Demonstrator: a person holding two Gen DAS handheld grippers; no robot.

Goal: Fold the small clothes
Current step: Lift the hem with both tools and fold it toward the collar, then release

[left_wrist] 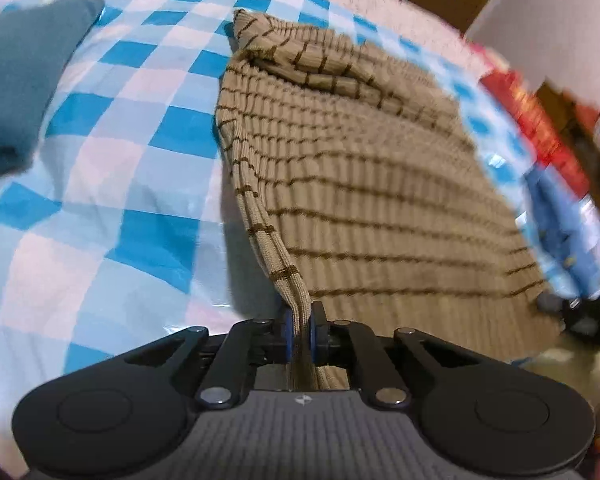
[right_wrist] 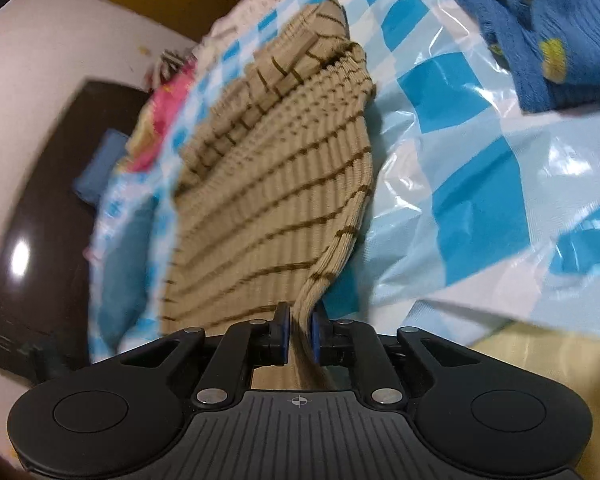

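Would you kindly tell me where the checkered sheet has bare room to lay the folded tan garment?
Bare checks lie between the tan knit garment and the teal cloth. The far edge is crowded with pink clothes; a blue knit borders the other side.

- Tan garment (left_wrist: 380, 184) — ribbed knit cloth, matt, crossed by thin brown stripes.
- Checked cover (left_wrist: 112, 128): glossy plastic sheet, crinkled, catching glare.
- Blue garment (right_wrist: 540, 28): soft ribbed knit, fuzzy at the edge.
- Left gripper (left_wrist: 300, 330) and right gripper (right_wrist: 299, 332) — matt black plastic, shiny metal rivets, blue pads.
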